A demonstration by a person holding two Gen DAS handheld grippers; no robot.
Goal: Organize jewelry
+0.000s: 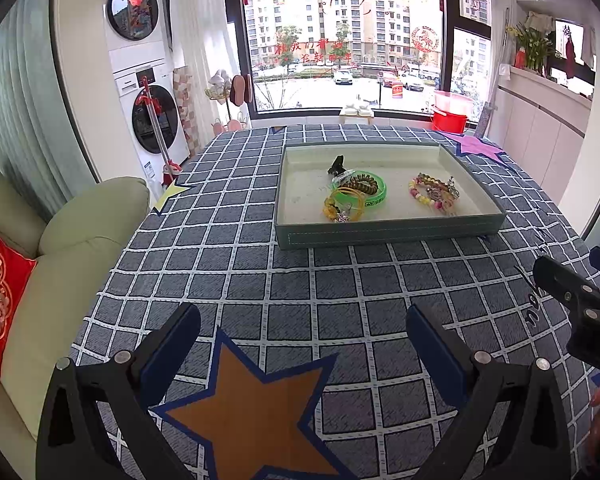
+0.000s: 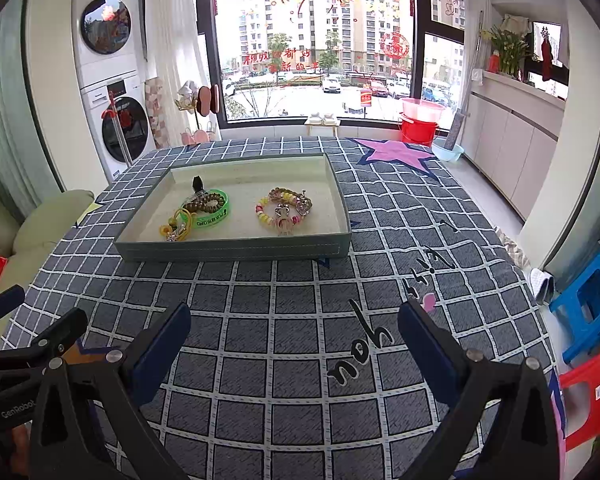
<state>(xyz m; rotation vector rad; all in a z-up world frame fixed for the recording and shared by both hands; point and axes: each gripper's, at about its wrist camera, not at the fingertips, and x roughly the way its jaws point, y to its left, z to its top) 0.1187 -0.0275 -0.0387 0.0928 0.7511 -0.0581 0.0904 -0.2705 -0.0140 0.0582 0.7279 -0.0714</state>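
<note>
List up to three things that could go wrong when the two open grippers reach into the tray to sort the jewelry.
1. The green wristband, brown coil tie and yellow charm bracelet overlap in one pile, so a grasp may lift several together.
2. The beaded bracelets lie near the tray front wall; fingers could catch the wall and shove the tray.
3. The left gripper and right gripper sit close together and might collide.

Bright daylight from the window (image 1: 342,36); sharp, fisheye-bent edges.

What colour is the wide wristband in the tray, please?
Bright green wristband, clearest in the right wrist view.
</note>
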